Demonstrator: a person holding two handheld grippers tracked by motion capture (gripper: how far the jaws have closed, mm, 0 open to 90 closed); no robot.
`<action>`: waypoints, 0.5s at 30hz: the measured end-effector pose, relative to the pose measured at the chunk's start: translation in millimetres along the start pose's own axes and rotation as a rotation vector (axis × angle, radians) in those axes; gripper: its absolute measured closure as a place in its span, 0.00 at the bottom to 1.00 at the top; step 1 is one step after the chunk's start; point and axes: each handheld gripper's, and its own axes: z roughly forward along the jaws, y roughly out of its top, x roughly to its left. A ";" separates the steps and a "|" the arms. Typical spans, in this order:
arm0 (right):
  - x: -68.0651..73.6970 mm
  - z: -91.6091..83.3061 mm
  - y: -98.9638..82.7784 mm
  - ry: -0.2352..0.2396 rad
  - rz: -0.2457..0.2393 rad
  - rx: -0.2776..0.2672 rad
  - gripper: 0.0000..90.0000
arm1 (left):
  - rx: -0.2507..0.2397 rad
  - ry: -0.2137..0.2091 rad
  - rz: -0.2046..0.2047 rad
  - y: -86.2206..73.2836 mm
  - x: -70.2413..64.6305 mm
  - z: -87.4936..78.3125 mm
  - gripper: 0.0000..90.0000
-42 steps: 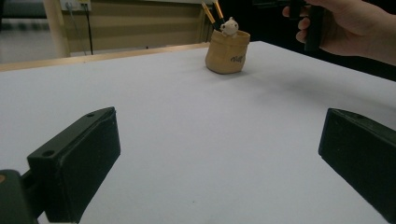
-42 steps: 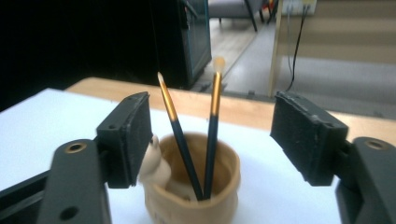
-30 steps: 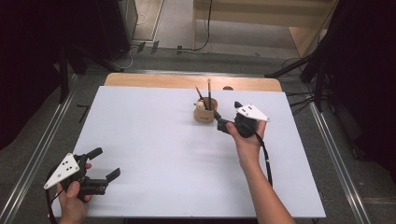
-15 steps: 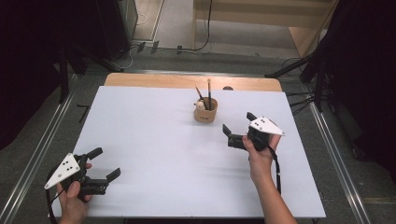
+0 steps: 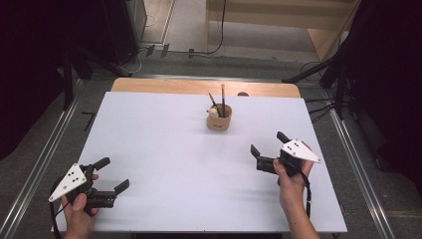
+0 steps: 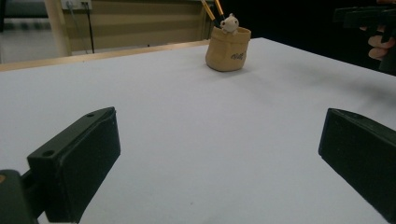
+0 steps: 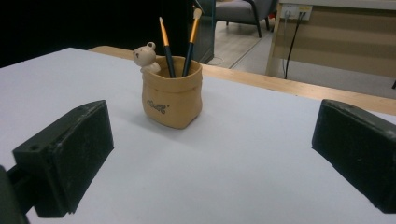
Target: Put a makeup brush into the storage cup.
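Observation:
A tan pouch-shaped pen pot (image 5: 219,121) stands at the table's far middle. Two brushes (image 5: 222,99) stick up from it and a small bear figure (image 7: 146,57) sits on its rim. My right gripper (image 5: 267,143) hovers to the near right of the pot, apart from it. Its jaws have just been opening and stand open with nothing between them. In the right gripper view the pot (image 7: 173,98) is ahead, left of centre. My left gripper (image 5: 114,173) rests open and empty at the near left corner. The pot (image 6: 228,49) is far ahead of it.
The white table top (image 5: 164,149) has a wooden strip (image 5: 199,87) along its far edge. Metal rails (image 5: 45,159) run down the floor on both sides. The right hand with its gripper (image 6: 369,18) is at the top right of the left gripper view.
The right gripper has drawn back from beside the pot toward the near right of the table, with its jaws wider apart. The left gripper has stayed where it was.

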 end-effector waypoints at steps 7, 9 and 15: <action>-5.9 -17.5 -10.9 -0.018 -0.004 -0.002 0.00 | 0.002 0.001 -0.004 -0.2 -0.1 0.5 0.00; -6.9 -20.6 -13.2 -0.020 -0.006 0.002 0.00 | 0.000 0.002 -0.001 0.0 -0.1 0.2 0.00; -11.5 -31.6 -20.1 -0.026 0.000 0.000 0.00 | 0.000 0.003 -0.005 -0.3 0.4 -0.3 0.00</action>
